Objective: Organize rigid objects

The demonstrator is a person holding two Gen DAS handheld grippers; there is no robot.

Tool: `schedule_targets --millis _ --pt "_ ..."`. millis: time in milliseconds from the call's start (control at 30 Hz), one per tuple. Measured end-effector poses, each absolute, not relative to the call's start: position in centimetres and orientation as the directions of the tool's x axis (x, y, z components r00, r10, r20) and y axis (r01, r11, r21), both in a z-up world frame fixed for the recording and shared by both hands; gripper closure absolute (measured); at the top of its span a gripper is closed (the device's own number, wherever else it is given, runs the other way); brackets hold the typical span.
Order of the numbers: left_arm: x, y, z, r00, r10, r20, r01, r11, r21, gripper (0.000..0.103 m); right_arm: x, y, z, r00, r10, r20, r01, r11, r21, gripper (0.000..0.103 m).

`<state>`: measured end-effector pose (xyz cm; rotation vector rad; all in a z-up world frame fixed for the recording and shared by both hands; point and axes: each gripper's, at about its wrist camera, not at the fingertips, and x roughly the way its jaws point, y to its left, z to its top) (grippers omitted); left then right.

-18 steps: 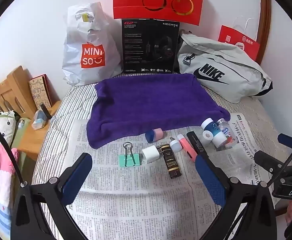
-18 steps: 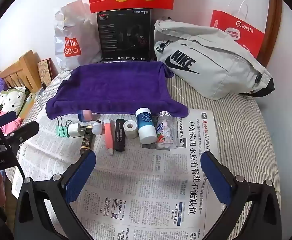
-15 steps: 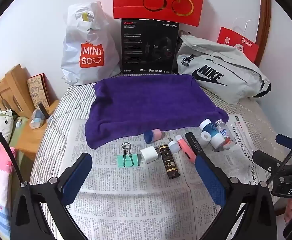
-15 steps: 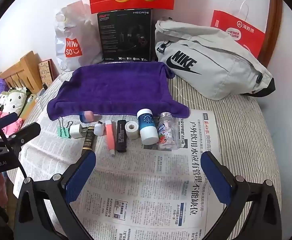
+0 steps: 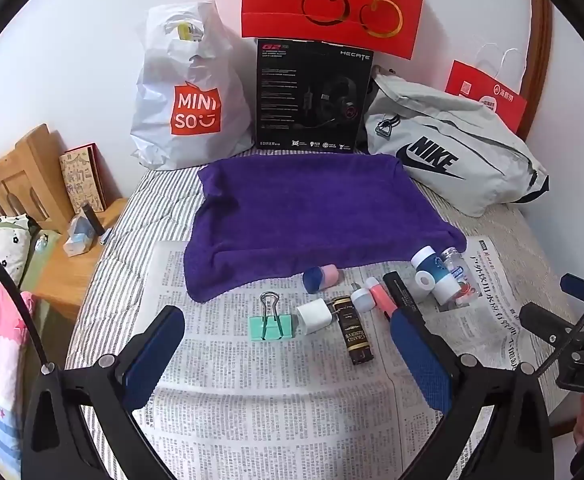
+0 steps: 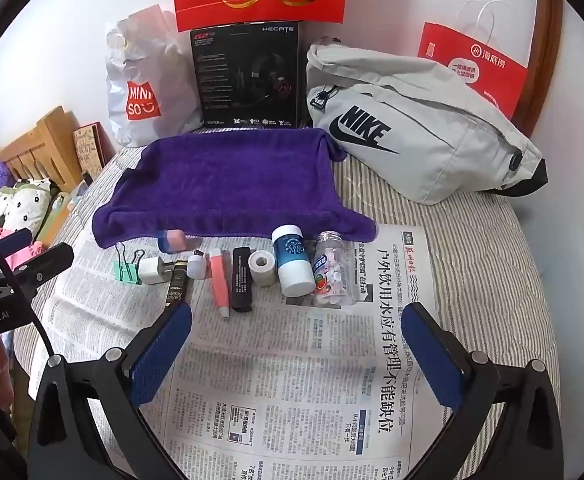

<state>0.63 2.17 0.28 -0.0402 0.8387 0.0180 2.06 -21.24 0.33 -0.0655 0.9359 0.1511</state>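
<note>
A row of small objects lies on newspaper (image 6: 292,360) in front of a purple towel (image 6: 227,184): a green binder clip (image 5: 269,326), a white charger (image 5: 314,315), a dark gold-lettered tube (image 5: 354,336), a pink pen (image 6: 219,280), a black bar (image 6: 241,280), a tape roll (image 6: 263,266), a blue-and-white bottle (image 6: 292,260) and a clear candy jar (image 6: 332,272). A blue-pink capsule (image 5: 320,276) lies at the towel's edge. My left gripper (image 5: 287,352) is open and empty just before the clip. My right gripper (image 6: 296,344) is open and empty before the bottle.
A Miniso bag (image 5: 191,92), a black headset box (image 5: 312,96), a grey Nike bag (image 6: 420,132) and red paper bags (image 6: 476,68) stand along the back wall. A wooden bedside stand (image 5: 63,264) with small items is at the left.
Both grippers have moved slightly forward toward the row of objects. Nothing has been picked up or shifted.
</note>
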Motion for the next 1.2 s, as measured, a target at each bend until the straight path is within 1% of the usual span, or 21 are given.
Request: schedule_targets --millis 1200 --pt "-0.25 2.04 0.88 0.681 0.008 -0.732 -0.031 0.999 -0.018 0.000 1.34 -21.84 0.45 0.581 0.103 -0.808 -0.150 0.989 0.018 0.000"
